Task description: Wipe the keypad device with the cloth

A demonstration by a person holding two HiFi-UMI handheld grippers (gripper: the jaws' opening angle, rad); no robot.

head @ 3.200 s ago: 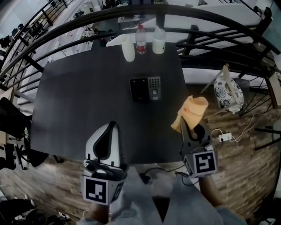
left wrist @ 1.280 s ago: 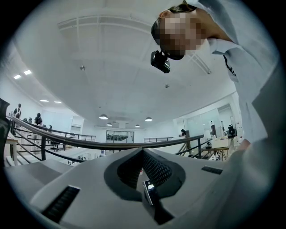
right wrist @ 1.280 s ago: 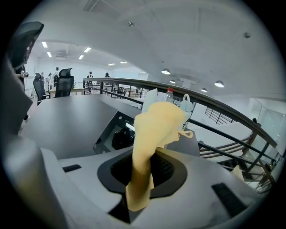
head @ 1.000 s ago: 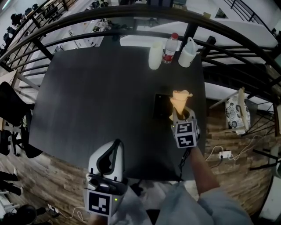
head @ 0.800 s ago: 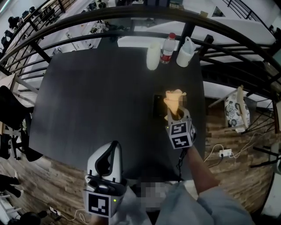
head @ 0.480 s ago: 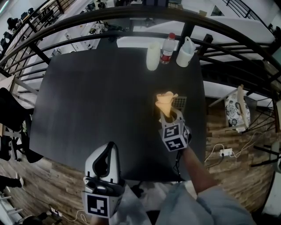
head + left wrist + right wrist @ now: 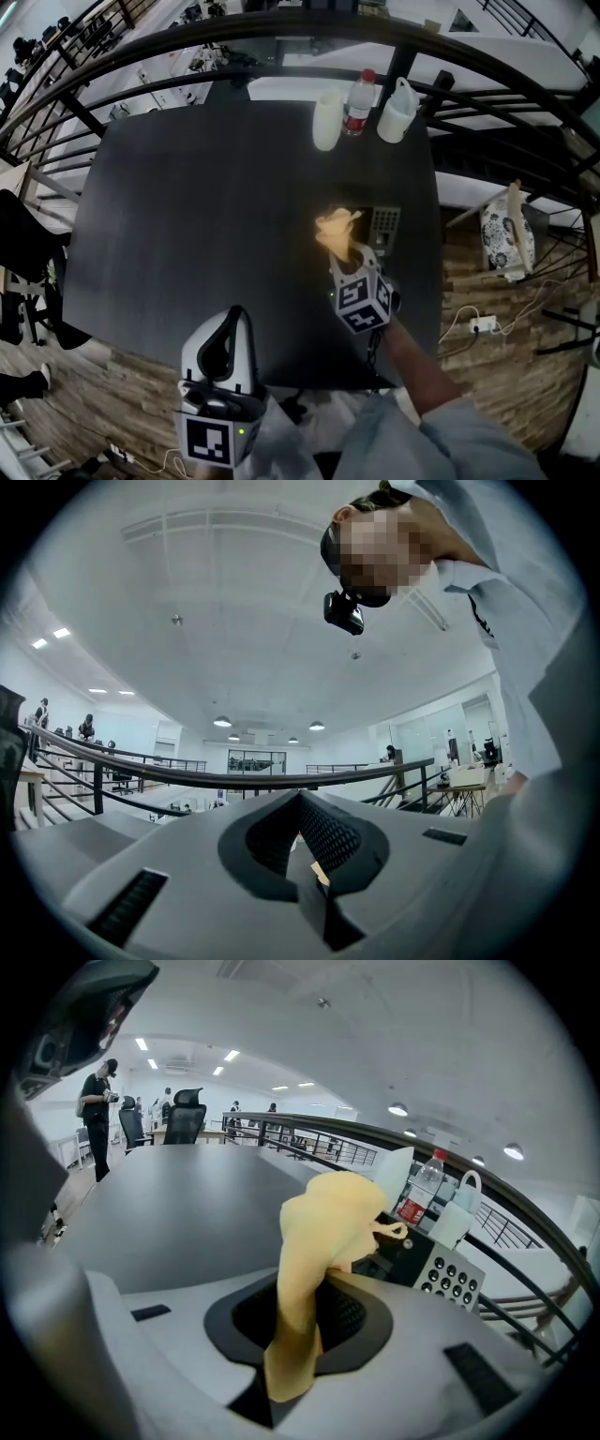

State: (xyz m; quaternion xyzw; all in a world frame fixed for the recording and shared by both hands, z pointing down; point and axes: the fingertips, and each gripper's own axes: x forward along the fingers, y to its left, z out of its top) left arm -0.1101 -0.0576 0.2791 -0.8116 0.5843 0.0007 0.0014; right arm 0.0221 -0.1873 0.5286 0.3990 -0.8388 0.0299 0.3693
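Under both grippers: dark matte table (image 7: 206, 206) on a wood-plank floor (image 7: 506, 356), ringed by a curved black railing (image 7: 187, 42), with a bright open hall beyond. Right gripper (image 7: 343, 253), jaws pinching a yellow cloth (image 7: 335, 229) that stands up from them: keypad device (image 7: 382, 225) just beyond and right of the jaw tips, its left part hidden by the cloth; farther ahead, at the far edge, white cup (image 7: 327, 119), red-labelled bottle (image 7: 356, 101), white jug (image 7: 397, 110). Left gripper (image 7: 231, 323): jaws pressed together, empty, well apart from the device.
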